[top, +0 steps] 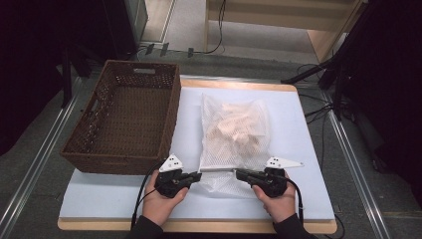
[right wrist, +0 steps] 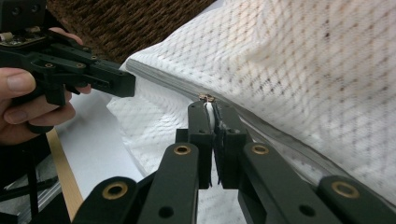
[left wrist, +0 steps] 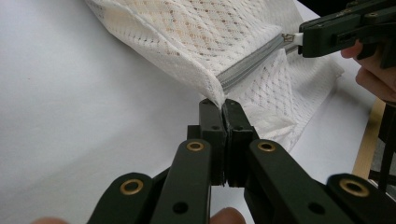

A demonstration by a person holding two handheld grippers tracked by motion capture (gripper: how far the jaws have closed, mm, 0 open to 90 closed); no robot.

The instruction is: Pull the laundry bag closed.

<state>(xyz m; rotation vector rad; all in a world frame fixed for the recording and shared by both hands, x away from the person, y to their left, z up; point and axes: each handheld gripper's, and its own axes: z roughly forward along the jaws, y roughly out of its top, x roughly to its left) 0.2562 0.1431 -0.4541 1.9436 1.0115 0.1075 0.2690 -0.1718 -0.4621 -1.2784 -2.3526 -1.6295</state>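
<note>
Item: white mesh bag (top: 234,137) on our desk (top: 303,149), zipper (left wrist: 254,63) running crosswise between us, left tongs (top: 198,175) clenched on its end corner, right tongs (top: 238,173) clenched on the zipper pull (right wrist: 205,99), wicker basket (top: 127,117) to the left.

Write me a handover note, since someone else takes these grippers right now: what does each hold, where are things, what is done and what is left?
Left gripper: shut on the mesh bag corner at the zipper end.
Right gripper: shut on the zipper pull.
Bag lies on the white mat, beige cloth inside; wicker basket sits at its left.
Done: both grips set.
Left: likely run the zipper; which way is unclear.
</note>
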